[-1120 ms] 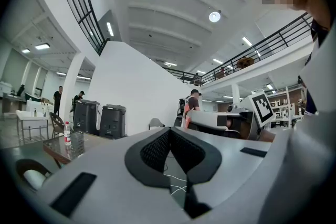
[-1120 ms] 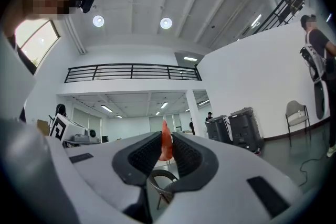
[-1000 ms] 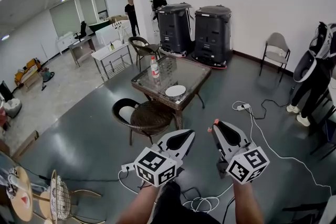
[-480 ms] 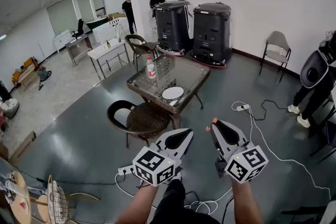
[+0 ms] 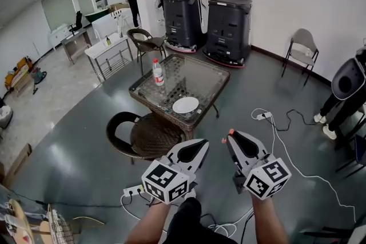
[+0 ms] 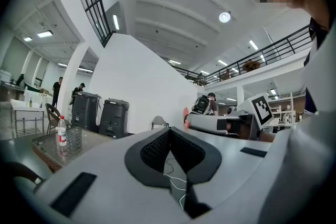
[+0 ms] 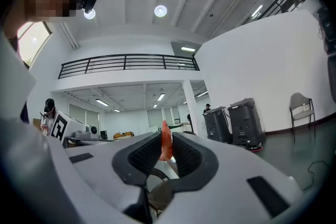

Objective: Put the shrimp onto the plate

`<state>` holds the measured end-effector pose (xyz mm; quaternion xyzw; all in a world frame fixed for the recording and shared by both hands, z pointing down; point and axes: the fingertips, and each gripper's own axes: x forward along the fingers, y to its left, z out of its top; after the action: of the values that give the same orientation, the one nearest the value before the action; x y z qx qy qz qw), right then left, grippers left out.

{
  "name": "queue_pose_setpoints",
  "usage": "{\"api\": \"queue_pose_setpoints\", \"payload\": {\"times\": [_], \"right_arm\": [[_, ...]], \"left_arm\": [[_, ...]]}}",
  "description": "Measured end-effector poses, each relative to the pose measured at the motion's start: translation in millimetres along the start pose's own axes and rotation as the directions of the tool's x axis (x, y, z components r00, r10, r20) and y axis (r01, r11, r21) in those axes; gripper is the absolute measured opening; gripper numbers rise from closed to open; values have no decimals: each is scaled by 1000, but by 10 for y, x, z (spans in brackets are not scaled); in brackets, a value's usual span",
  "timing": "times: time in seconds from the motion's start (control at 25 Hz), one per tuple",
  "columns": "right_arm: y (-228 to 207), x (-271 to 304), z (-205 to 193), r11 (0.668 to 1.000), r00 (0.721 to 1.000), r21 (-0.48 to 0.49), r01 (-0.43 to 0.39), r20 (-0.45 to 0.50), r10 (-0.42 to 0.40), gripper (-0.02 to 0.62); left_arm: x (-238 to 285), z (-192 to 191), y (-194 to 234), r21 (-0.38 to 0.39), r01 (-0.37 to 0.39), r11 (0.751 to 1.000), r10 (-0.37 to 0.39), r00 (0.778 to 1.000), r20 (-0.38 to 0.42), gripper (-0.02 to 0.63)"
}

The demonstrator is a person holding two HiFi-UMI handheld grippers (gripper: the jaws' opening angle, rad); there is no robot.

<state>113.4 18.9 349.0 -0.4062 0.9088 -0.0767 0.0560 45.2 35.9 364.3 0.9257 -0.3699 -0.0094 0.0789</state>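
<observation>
An orange shrimp (image 7: 165, 142) is pinched between the jaws of my right gripper (image 5: 229, 136), which is shut on it; in the head view the shrimp (image 5: 230, 133) shows as a small orange tip at the jaw ends. My left gripper (image 5: 201, 144) is shut with nothing in it, held beside the right one. Both hover over the floor, short of the glass-topped wicker table (image 5: 200, 73). A white plate (image 5: 185, 104) lies on the table's near side.
A water bottle (image 5: 155, 72) stands on the table's far left. A round wicker chair (image 5: 150, 136) sits between me and the table. White cables (image 5: 297, 164) trail on the floor to the right. Two black machines (image 5: 229, 27) stand by the wall, with two people behind them.
The table, plate and chair have come closer and lower in the head view as I moved forward. Both grippers keep their pose, the right one still holding the shrimp.
</observation>
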Motion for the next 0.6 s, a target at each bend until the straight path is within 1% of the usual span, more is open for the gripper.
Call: {"api": "queue_pose_setpoints", "payload": {"times": [0.28, 0.6], "right_arm": [[-475, 850, 30, 1000, 1000, 8, 7, -28, -7, 67], [-834, 1805, 78, 999, 999, 33, 9, -43, -7, 67]], "left_arm": [[521, 154, 810, -3, 24, 1000, -24, 999, -27, 9], [854, 324, 1726, -7, 30, 1000, -30, 998, -56, 9]]}}
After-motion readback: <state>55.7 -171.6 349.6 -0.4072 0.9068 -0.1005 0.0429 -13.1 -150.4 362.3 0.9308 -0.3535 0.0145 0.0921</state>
